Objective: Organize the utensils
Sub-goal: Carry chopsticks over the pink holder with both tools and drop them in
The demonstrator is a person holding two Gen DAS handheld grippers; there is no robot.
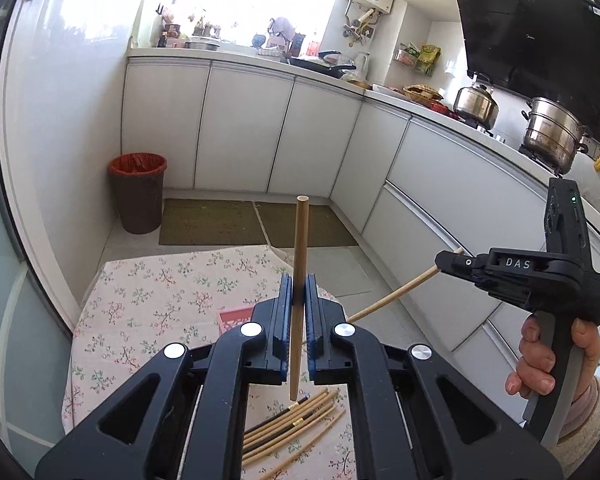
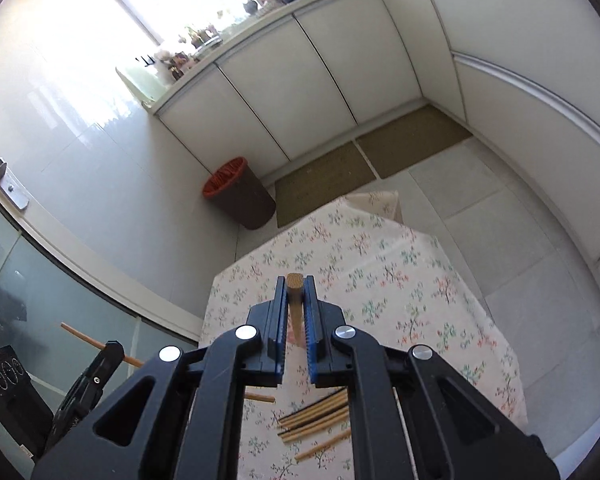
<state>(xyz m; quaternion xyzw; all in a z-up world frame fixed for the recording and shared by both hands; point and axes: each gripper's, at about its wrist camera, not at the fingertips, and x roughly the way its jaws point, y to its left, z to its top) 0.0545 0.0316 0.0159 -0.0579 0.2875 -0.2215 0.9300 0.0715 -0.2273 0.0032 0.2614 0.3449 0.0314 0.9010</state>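
My left gripper (image 1: 299, 286) is shut on a light wooden chopstick (image 1: 300, 280) that stands nearly upright between its blue pads, high above the table. My right gripper (image 2: 296, 290) is shut on a second wooden chopstick (image 2: 295, 300), seen end-on. In the left wrist view the right gripper (image 1: 444, 260) shows at the right in a person's hand (image 1: 540, 360), its chopstick (image 1: 392, 294) slanting down to the left. The left gripper (image 2: 114, 350) with its chopstick (image 2: 80, 336) shows at lower left of the right wrist view. Several more chopsticks (image 1: 296, 428), pale and dark, lie in a loose pile (image 2: 316, 416) on the floral tablecloth.
The table with the floral cloth (image 2: 380, 280) stands on a tiled kitchen floor. A red box (image 1: 234, 318) lies on it. A brown bin with an orange liner (image 1: 138, 192) stands by the white cabinets (image 1: 240, 132). Pots (image 1: 550, 132) sit on the stove at right.
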